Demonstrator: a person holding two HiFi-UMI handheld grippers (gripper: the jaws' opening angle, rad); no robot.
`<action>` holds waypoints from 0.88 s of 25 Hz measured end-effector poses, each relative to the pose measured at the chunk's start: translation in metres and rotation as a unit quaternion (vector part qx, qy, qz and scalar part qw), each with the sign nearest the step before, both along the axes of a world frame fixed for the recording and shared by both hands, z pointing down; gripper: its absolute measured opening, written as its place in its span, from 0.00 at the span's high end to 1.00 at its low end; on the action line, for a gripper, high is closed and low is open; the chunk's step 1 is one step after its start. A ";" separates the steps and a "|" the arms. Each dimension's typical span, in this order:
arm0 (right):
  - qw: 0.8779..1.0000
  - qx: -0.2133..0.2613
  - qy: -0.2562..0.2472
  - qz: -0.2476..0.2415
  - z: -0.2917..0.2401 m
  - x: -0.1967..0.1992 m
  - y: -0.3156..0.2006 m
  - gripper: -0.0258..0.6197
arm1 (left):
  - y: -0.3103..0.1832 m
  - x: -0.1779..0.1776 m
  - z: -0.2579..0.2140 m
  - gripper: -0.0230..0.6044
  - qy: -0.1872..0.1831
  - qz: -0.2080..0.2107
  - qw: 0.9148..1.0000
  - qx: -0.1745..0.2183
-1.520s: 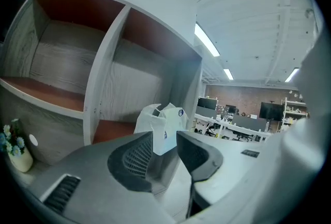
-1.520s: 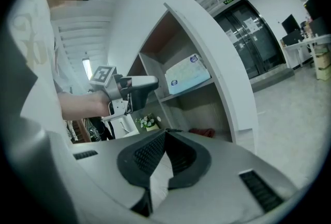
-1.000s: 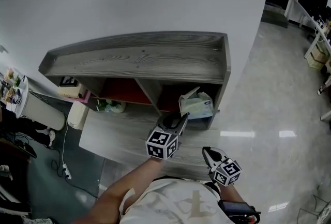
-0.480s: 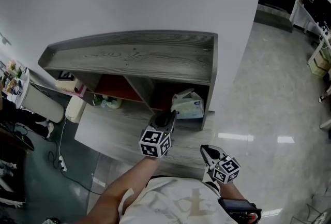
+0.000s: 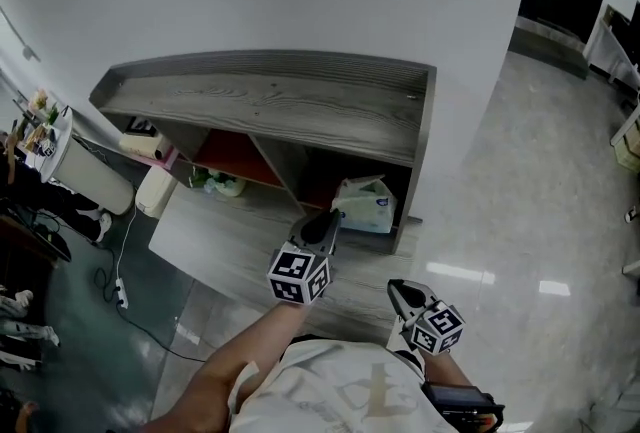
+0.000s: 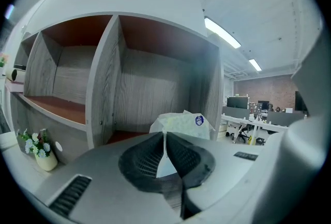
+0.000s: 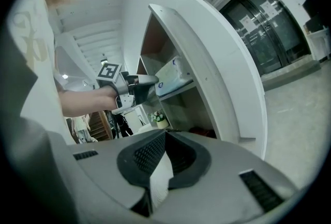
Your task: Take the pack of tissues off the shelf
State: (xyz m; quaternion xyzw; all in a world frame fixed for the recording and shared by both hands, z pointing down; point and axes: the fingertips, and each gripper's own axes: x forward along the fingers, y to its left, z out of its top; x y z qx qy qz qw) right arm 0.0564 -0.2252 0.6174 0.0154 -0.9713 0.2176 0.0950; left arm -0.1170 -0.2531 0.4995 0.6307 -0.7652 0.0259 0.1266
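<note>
While closing, left tongs (image 6: 164, 136): jaws almost together, pinching the near edge of the pack of tissues (image 5: 368, 206).
Pack of tissues: lower right bay of the shelf (image 5: 270, 106), on the bay floor, near the right wall.
Right tongs (image 7: 164, 135): jaws closed, nothing between, held low, apart from the shelf.
Flower pot (image 6: 44, 157): left of the shelf's bays.

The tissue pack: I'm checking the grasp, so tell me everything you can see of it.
The tissue pack is a soft, pale, plastic-looking wrapper, crumpled on top, with a round blue mark. It sits in the right-hand compartment of the grey wooden shelf. The jaws of the left gripper are closing on its near edge.
</note>
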 end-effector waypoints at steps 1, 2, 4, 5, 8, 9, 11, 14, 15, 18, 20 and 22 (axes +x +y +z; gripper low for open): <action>1.000 0.000 -0.001 -0.002 -0.001 -0.001 0.000 0.95 | 0.002 0.000 -0.001 0.91 0.000 -0.001 1.000 0.002; 1.000 0.001 -0.002 -0.004 -0.002 -0.001 0.000 0.95 | 0.004 0.000 -0.003 0.91 -0.001 -0.002 1.000 0.005; 1.000 0.002 -0.004 -0.010 -0.004 -0.003 0.001 0.95 | 0.008 -0.001 -0.007 0.91 -0.001 -0.007 1.000 0.011; 1.000 0.001 -0.004 -0.013 -0.004 -0.004 0.002 0.95 | 0.010 -0.002 -0.010 0.91 -0.001 -0.009 1.000 0.015; 1.000 -0.001 -0.002 -0.020 -0.002 -0.006 0.006 0.95 | 0.016 -0.003 -0.015 0.92 0.000 -0.013 1.000 0.025; 1.000 -0.001 -0.001 -0.022 -0.001 -0.006 0.008 0.95 | 0.018 -0.003 -0.017 0.92 0.000 -0.013 1.000 0.028; 1.000 -0.002 -0.001 -0.025 0.001 -0.008 0.010 0.95 | 0.023 -0.003 -0.020 0.92 0.000 -0.014 0.999 0.034; 1.000 -0.002 -0.001 -0.030 0.002 -0.011 0.015 0.95 | 0.028 -0.004 -0.021 0.92 0.001 -0.015 0.999 0.039; 1.000 -0.002 -0.001 -0.031 0.002 -0.011 0.017 0.95 | 0.030 -0.004 -0.021 0.92 0.002 -0.014 0.999 0.040; 0.999 -0.002 0.001 -0.033 0.002 -0.014 0.022 0.95 | 0.037 -0.001 -0.021 0.92 0.001 -0.008 0.999 0.045; 0.999 -0.002 0.002 -0.033 0.001 -0.017 0.024 0.95 | 0.042 0.000 -0.023 0.92 -0.003 -0.001 0.999 0.050; 0.999 -0.002 0.002 -0.034 0.001 -0.020 0.027 0.95 | 0.047 0.000 -0.024 0.92 -0.005 0.003 0.999 0.053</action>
